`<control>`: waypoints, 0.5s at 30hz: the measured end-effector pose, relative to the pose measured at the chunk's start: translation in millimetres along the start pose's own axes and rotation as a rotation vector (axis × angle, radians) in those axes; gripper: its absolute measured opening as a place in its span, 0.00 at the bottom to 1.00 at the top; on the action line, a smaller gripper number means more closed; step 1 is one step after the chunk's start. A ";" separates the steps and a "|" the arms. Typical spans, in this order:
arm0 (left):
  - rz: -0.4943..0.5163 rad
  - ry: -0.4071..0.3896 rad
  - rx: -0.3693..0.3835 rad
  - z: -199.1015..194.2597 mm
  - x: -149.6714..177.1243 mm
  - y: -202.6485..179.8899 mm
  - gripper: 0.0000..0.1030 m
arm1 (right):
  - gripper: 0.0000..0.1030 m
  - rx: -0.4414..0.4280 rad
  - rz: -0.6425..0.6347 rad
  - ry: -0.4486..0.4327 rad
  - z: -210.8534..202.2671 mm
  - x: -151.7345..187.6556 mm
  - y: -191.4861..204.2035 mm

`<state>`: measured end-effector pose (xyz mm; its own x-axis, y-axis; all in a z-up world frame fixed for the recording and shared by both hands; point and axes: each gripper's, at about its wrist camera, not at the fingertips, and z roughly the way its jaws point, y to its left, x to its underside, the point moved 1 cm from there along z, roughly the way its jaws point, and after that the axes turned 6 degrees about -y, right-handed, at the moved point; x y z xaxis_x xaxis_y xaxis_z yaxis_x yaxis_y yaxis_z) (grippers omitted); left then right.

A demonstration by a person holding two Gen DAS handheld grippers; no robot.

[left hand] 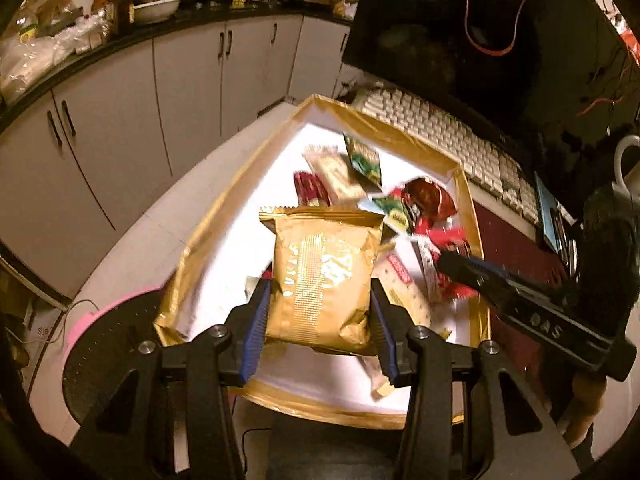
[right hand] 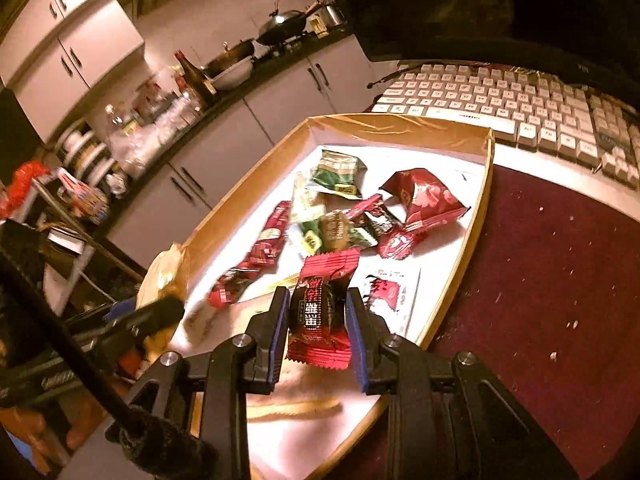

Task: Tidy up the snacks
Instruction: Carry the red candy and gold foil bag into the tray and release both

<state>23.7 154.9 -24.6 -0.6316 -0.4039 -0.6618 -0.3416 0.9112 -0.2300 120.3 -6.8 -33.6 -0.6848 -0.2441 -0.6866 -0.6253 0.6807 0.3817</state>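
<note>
Nearest the left wrist lens, the left gripper (left hand: 320,308) clamps a gold snack bag (left hand: 322,276) between its blue-padded fingers (left hand: 256,328), the bag upright and raised over the near end of a shallow box (left hand: 400,130) with a white floor and gold-taped rim. In the right wrist view the right gripper (right hand: 318,316) pinches a small red-and-black candy wrapper (right hand: 320,312) by its sides, above the near part of the same box (right hand: 400,128). Loose snacks lie scattered on the box floor: a dark red puffy packet (right hand: 424,198) toward the far right corner, a green packet (right hand: 338,172) farther back, and a long red bar (right hand: 266,248) toward the left. A white keyboard (right hand: 500,104) sits just beyond the box's far rim, and a maroon mat (right hand: 540,280) lies to its right.
</note>
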 end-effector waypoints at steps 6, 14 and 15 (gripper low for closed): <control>0.032 0.030 -0.017 8.0 9.3 -7.6 0.47 | 0.27 0.051 -0.065 0.040 12.5 3.7 8.8; 0.049 0.056 -0.076 13.5 13.4 -5.1 0.47 | 0.27 0.061 -0.081 0.046 19.7 0.5 12.8; 0.047 0.059 -0.077 13.6 13.3 -5.2 0.47 | 0.27 0.067 -0.082 0.043 19.4 -0.2 12.8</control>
<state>26.6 145.8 -41.9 -0.6872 -0.3667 -0.6271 -0.3613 0.9214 -0.1429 119.7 15.4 -40.5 -0.6484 -0.3291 -0.6865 -0.6547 0.7012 0.2822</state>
